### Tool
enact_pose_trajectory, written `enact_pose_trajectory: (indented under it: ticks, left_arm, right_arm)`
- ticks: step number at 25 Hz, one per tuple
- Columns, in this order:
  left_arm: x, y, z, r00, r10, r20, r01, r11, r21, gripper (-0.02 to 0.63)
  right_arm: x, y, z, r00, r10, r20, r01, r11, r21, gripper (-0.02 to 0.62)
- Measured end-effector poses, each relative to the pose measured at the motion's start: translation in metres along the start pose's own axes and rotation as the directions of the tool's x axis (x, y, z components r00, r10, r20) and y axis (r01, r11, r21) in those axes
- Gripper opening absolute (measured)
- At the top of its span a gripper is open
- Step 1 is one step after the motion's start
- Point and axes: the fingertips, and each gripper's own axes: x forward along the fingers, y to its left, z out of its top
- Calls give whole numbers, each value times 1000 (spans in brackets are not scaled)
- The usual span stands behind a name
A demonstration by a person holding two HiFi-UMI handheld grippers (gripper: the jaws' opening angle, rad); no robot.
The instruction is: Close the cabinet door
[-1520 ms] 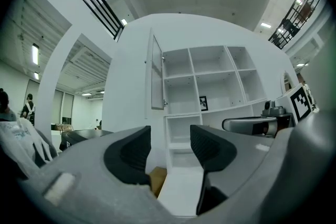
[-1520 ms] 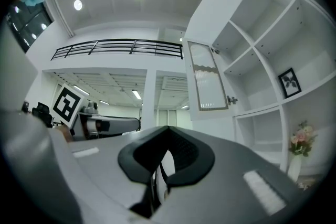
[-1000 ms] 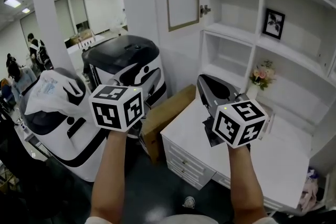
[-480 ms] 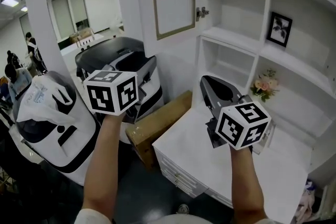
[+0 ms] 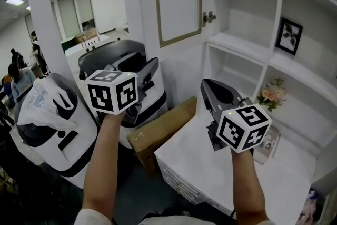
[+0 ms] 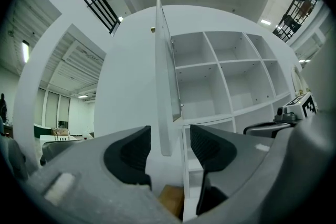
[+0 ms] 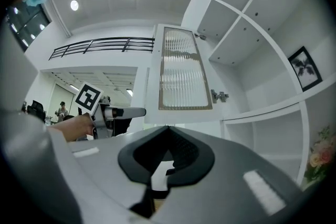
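Note:
The white cabinet door (image 5: 179,0), with a ribbed glass panel, stands swung open from the shelf unit, hinged at its right edge. My left gripper (image 5: 149,72) is held below and left of the door, apart from it. In the left gripper view the door (image 6: 164,86) shows edge-on through the gap of the open left gripper (image 6: 170,149). My right gripper (image 5: 206,84) is lower right, over the desk, with its jaws together and nothing in them. In the right gripper view the door (image 7: 181,76) faces me above the shut right gripper (image 7: 168,131).
Open white shelves (image 5: 247,45) hold a framed picture (image 5: 290,36) and flowers (image 5: 271,95). A white desk (image 5: 200,160) stands below, with a cardboard box (image 5: 163,124) leaning beside it. Black-and-white machines (image 5: 121,60) stand at left. People are far off at left.
The view has tilted up, so the door sits larger and more central. Both grippers rose slightly at first, then held nearly still. Neither touched the door.

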Motion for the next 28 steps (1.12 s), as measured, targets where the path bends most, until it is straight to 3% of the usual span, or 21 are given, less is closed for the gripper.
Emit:
enact_pose_trajectory:
  ticks: [11,18,28]
  left_arm:
    - [21,0,12,981,-183,56,184,983,-1,236]
    - [22,2,12,979,-196,55,195,981,14,94]
    - [18,-7,14,966,-247,72,249,968,-27,78]
  right_arm:
    - [12,-8,-13,993,-117,-9,117,993,16,3]
    - [3,-16,-12,981,-195,4,195,981,17,3]
    - [-13,-23,-9,964,-267,17,266,964,23,3]
